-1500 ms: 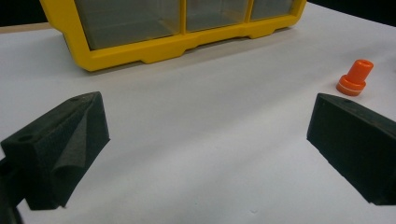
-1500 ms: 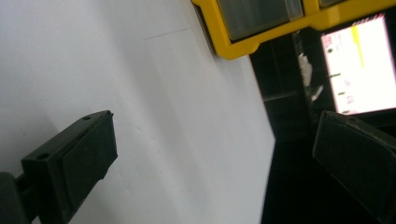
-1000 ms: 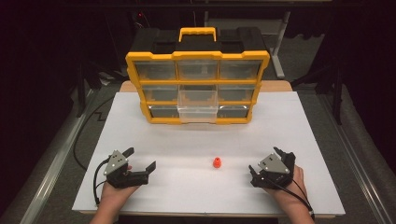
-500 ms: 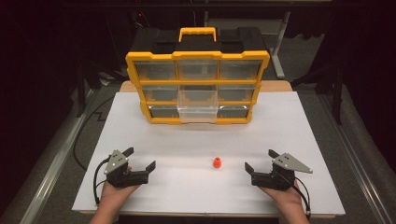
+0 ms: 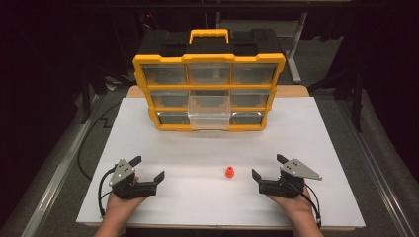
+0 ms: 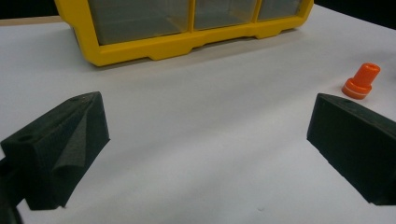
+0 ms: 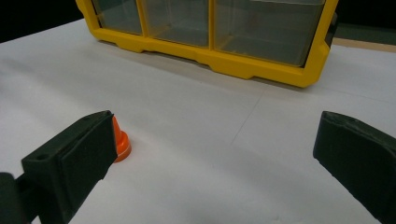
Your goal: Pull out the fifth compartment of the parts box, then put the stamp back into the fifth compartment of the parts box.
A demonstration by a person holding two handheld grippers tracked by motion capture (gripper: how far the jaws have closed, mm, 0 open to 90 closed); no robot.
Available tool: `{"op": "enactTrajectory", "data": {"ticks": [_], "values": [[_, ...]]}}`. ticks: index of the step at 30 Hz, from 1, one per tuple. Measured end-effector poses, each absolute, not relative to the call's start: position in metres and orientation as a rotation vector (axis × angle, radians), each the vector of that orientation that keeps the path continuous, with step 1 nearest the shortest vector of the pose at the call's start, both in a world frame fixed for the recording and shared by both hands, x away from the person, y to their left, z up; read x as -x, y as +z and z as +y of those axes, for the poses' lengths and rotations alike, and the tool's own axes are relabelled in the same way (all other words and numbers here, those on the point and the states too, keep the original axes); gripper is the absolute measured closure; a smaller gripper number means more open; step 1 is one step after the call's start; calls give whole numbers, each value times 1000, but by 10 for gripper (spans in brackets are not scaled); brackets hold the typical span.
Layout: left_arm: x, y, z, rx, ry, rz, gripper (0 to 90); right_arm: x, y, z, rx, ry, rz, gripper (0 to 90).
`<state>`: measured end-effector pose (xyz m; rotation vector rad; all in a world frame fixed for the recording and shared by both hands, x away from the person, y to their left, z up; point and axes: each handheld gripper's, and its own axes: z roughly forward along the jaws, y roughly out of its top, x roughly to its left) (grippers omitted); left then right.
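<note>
The white table (image 5: 306,128) is carrying the yellow drawer organizer (image 5: 210,94) at its far middle, one clear drawer (image 5: 209,121) in the bottom row sticking out toward the near side. Nearer, the left gripper (image 5: 148,170) is resting at the near left exactly where it was a moment ago, jaws spread wide and empty. The right gripper (image 5: 267,167) is sitting at the near right, also gaping wide, having rolled flatter over the last second and edged slightly left. The small orange cap (image 5: 230,172) is lying between them, closer to the right gripper, untouched and unmoved.
</note>
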<state>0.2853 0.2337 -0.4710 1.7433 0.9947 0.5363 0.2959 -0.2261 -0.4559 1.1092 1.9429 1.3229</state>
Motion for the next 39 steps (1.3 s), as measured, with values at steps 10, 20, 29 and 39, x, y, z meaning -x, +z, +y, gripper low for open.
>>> {"op": "enactTrajectory", "data": {"ticks": [10,20,29,39], "values": [[-285,-471,234,-1737,536,996,1,-302,-457,-210,-1064,1263,1999,0],[-286,-471,234,-1736,535,979,1,-308,-456,-186,-1018,1258,2084,61],[-285,-469,231,-1727,540,964,1,-316,-459,-165,-993,1255,2181,238],[-285,-469,230,-1724,538,957,1,-321,-463,-153,-980,1233,2291,569]]}}
